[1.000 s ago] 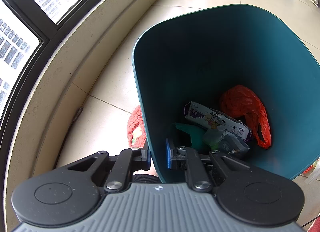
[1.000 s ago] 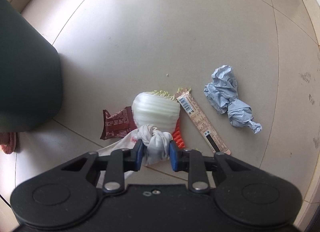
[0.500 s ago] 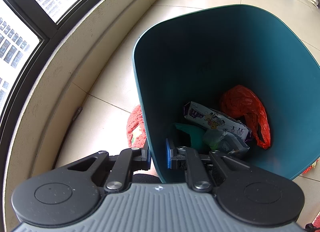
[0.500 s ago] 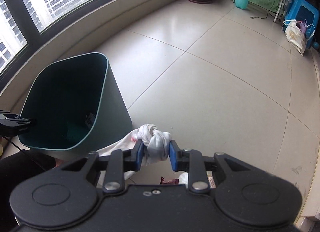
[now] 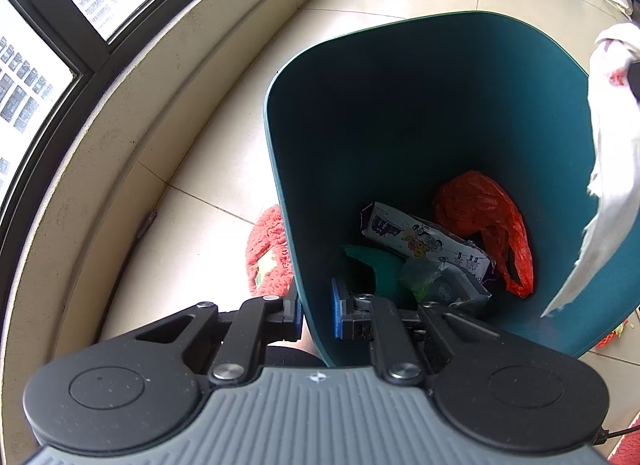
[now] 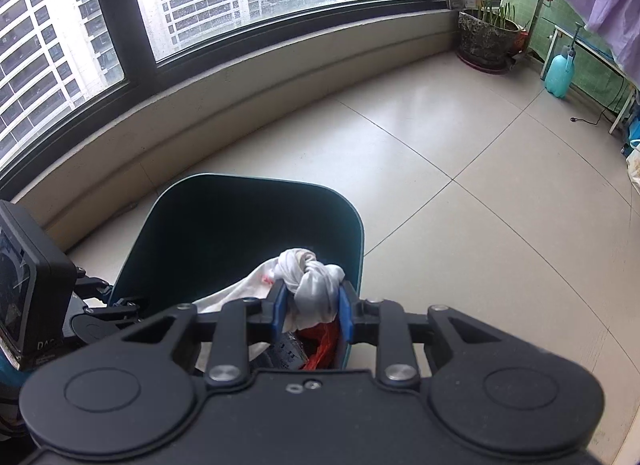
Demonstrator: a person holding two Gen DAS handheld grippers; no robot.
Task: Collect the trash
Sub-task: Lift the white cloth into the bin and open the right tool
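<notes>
A dark teal trash bin (image 5: 400,125) stood on a pale tiled floor (image 6: 460,185) beside a curved window ledge (image 6: 240,81). The left tongs (image 5: 316,311) were pinched onto the bin's near wall, one blue pad outside and one inside the rim. In the bottom of the bin lay an orange plastic bag (image 5: 486,221), a printed purple-and-white wrapper (image 5: 424,241), a green scrap (image 5: 374,263) and a crumpled clear packet (image 5: 444,285).

The right tongs (image 6: 312,311) gripped a knotted white bag (image 6: 310,281), marked with a little red, between their blue pads. It was held above the bin's open mouth, its loose tail hanging down toward the left. From the left wrist view, that white bag (image 5: 612,153) hung at the right edge, over the bin's far rim.

A fuzzy red slipper (image 5: 268,253) lay on the floor against the bin's outside wall. A potted plant (image 6: 486,35) and a turquoise spray bottle (image 6: 560,73) stood in the floor's far corner.
</notes>
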